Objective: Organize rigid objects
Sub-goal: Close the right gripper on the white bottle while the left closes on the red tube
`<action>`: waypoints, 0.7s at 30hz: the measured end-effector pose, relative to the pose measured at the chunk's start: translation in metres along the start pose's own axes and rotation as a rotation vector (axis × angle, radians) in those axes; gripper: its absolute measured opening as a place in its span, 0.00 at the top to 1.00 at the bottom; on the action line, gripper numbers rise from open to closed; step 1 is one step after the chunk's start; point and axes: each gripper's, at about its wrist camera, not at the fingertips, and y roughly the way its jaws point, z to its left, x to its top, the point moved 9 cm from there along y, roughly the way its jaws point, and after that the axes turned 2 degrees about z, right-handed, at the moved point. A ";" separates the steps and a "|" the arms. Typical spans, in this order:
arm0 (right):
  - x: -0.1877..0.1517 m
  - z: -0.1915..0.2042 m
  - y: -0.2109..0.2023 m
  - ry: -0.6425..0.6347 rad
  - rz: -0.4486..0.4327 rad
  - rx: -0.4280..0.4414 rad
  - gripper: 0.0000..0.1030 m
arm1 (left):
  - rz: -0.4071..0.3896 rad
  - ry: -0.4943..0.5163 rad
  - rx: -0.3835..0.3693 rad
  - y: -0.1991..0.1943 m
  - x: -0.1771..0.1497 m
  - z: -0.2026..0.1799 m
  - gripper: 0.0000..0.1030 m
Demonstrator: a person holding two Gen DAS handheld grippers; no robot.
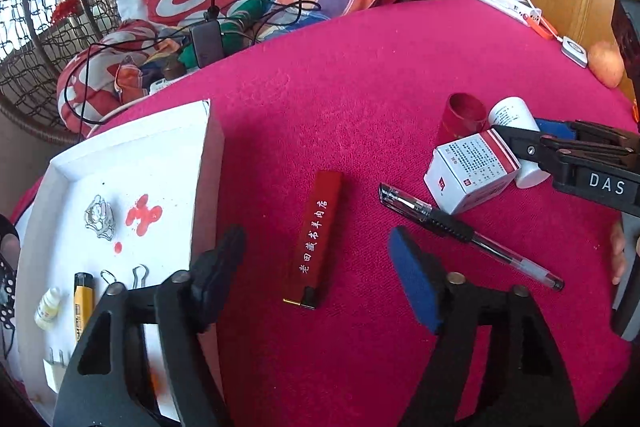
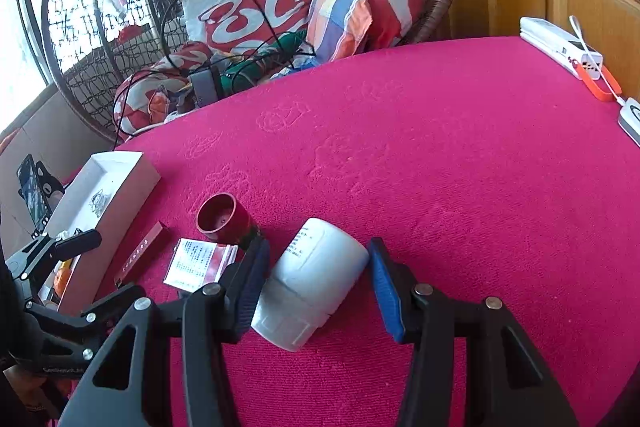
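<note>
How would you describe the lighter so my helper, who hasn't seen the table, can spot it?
On the pink cloth, look between the white tray and the pen. The lighter lies flat there: a slim dark red stick with white Chinese characters along it, unlike the clear, black-gripped pen.

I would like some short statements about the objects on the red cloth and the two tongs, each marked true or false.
1. The white bottle lies on its side between the pads of the right tongs. True.
2. The red lighter is inside the white tray. False: it lies on the red cloth beside the tray, between the open left tongs.
3. The pen lies on the cloth near the small white and red box. True.
4. The red cup stands upright. False: it lies tipped over, its opening facing sideways.
5. The tray holds nothing. False: a yellow lighter and binder clips are in it.
</note>
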 end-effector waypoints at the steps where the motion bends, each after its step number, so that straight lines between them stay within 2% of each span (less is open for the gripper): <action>1: 0.001 0.002 0.000 -0.008 0.000 -0.001 0.51 | 0.018 -0.006 -0.009 0.004 -0.002 0.001 0.40; 3: 0.000 0.003 0.000 -0.011 0.004 0.015 0.54 | 0.015 0.014 0.000 0.004 -0.003 -0.001 0.41; 5: -0.002 0.000 -0.002 0.002 0.004 0.026 0.63 | 0.019 0.021 -0.001 0.004 -0.001 -0.003 0.41; 8: -0.005 0.001 -0.003 -0.008 0.009 0.029 0.65 | 0.019 0.037 0.014 0.006 0.002 -0.005 0.41; 9: -0.006 0.001 -0.004 -0.012 0.009 0.027 0.65 | 0.017 0.045 0.018 0.006 0.002 -0.006 0.45; 11: -0.006 0.003 -0.004 -0.016 0.011 0.035 0.65 | 0.012 0.052 -0.001 0.004 0.002 -0.011 0.60; 13: -0.007 0.002 -0.005 -0.011 0.008 0.048 0.65 | -0.001 0.061 0.016 0.003 0.001 -0.014 0.83; 18: -0.009 0.001 -0.016 0.016 -0.022 0.086 0.65 | -0.036 -0.001 -0.034 -0.006 -0.007 -0.014 0.84; 21: -0.012 0.000 -0.032 0.037 -0.070 0.101 0.65 | -0.098 -0.015 -0.030 -0.023 -0.007 -0.016 0.84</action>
